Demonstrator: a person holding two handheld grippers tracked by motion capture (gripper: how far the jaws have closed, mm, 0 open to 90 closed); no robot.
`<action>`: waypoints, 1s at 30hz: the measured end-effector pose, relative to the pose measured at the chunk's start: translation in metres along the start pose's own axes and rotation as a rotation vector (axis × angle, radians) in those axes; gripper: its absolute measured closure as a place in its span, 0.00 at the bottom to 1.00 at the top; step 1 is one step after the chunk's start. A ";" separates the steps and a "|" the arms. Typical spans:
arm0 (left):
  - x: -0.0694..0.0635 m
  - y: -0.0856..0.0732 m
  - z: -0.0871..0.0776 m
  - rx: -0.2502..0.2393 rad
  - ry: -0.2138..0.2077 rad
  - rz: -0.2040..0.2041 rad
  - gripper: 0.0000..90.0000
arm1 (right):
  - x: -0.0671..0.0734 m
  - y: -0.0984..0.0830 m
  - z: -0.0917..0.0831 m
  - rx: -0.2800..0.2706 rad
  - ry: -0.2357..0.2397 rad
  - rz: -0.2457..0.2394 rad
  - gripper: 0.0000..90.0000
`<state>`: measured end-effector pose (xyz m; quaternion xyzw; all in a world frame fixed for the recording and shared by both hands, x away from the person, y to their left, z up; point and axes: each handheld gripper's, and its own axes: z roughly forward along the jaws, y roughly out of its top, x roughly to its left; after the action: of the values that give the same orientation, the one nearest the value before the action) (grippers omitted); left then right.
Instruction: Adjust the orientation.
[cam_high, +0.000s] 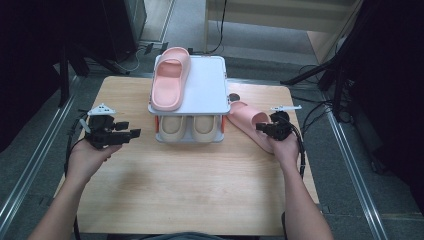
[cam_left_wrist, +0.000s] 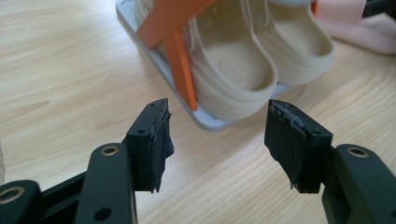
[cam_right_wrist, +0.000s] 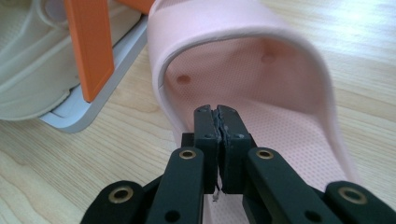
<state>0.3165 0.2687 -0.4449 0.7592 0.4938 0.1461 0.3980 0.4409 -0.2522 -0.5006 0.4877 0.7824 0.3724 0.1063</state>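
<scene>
On the wooden table (cam_high: 190, 180) stands a small two-level rack (cam_high: 207, 85) with orange posts. One pink slipper (cam_high: 170, 77) lies on its top shelf, toe end hanging over the far edge, and a beige pair (cam_high: 190, 127) sits on the lower shelf, its far part hidden under the top shelf. The second pink slipper (cam_high: 247, 120) lies on the table just right of the rack, its near end covered in the high view by the right tool (cam_high: 264, 128) and the hand behind it. In the right gripper view that tool (cam_right_wrist: 218, 112) has its jaws pressed together with nothing between the pads, tips poised over the slipper's (cam_right_wrist: 280, 93) footbed just before the strap's arch; whether they touch the sole cannot be told. The slipper's heel is cut off at the bottom edge. The left tool (cam_high: 131, 135) is over the table well left of the rack, jaws wide apart and empty, aimed at the rack's near corner and the beige pair (cam_left_wrist: 243, 74), whose toes run out of frame.
</scene>
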 end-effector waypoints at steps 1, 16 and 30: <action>0.000 -0.002 0.000 0.001 0.003 0.001 0.45 | 0.001 0.000 0.003 0.015 0.000 -0.004 0.98; 0.004 -0.019 0.002 -0.023 0.015 0.023 0.45 | 0.012 0.003 0.010 0.050 -0.013 -0.041 0.98; 0.003 -0.022 0.007 -0.007 0.012 0.028 0.45 | 0.036 0.006 0.020 0.063 0.008 -0.067 0.98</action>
<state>0.3084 0.2721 -0.4667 0.7638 0.4850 0.1581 0.3955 0.4376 -0.2112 -0.5030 0.4629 0.8101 0.3456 0.1001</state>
